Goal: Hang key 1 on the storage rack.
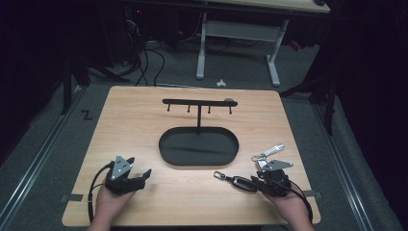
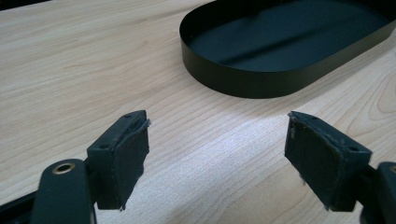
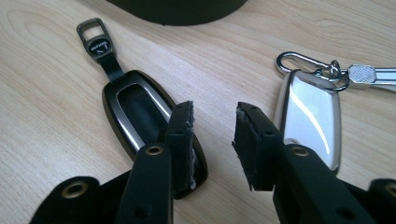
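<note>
From the high view, the wooden table [image 1: 144, 110] has broad bare board on the left and along the near edge. The black oval tray [image 1: 166, 147] sits mid-table under its hook rack [image 1: 198, 102]. The left gripper [image 1: 137, 179] rests low near the front left corner, hand [image 1: 109, 202] under it. The right gripper [image 1: 255, 182] sits near the front right edge, with the black key fob [image 1: 243, 183] just off its tips and the silver key bunch [image 1: 267, 153] close behind.

Left gripper view: jaws spread wide, nothing between them, only pale grained wood. The tray [image 2: 243, 84] shows a thin matte wall ahead.

Right gripper view: jaws parted a little, a narrow gap, gripping nothing. The key fob [image 3: 135, 109] lies flat, glossy black with a chrome band, partly under the left-hand jaw. A mirror-bright silver tag [image 3: 310, 121] lies behind the other jaw, clipped to a carabiner [image 3: 299, 63].
</note>
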Demonstrator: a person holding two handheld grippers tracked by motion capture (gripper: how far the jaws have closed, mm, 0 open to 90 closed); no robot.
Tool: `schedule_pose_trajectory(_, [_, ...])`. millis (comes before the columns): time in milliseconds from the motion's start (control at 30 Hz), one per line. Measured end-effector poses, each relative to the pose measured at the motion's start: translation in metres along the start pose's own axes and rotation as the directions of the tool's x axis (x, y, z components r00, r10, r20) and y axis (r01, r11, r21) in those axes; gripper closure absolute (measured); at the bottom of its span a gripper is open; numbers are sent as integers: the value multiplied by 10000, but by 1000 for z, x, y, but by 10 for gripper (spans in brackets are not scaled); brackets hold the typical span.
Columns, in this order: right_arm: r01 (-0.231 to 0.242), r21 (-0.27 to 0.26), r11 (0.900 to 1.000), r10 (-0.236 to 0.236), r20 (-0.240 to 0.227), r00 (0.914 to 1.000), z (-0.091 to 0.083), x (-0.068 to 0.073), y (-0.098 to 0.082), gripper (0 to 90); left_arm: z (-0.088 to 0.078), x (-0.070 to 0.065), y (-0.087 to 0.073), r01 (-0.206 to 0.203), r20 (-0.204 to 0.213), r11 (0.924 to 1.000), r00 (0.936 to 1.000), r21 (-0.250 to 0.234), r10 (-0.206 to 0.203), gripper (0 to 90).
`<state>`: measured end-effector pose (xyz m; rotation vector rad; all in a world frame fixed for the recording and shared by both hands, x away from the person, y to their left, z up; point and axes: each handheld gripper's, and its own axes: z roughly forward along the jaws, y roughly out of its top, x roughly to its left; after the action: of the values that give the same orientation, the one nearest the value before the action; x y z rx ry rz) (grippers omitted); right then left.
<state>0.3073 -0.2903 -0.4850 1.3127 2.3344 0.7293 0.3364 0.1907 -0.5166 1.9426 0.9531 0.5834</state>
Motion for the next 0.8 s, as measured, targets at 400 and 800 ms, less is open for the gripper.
schedule_pose_trajectory(400, [547,2072,9768,-550,-47,9985,1,-1,34,590,0,-1,0,-87,-29,10000,10000,-36,87,228])
schedule_pose_trajectory(800, [1154,3761,9194,-1217,-72,9925,9,-4,61,527,1,-2,0,-249,-41,9997,9997,5,249,233])
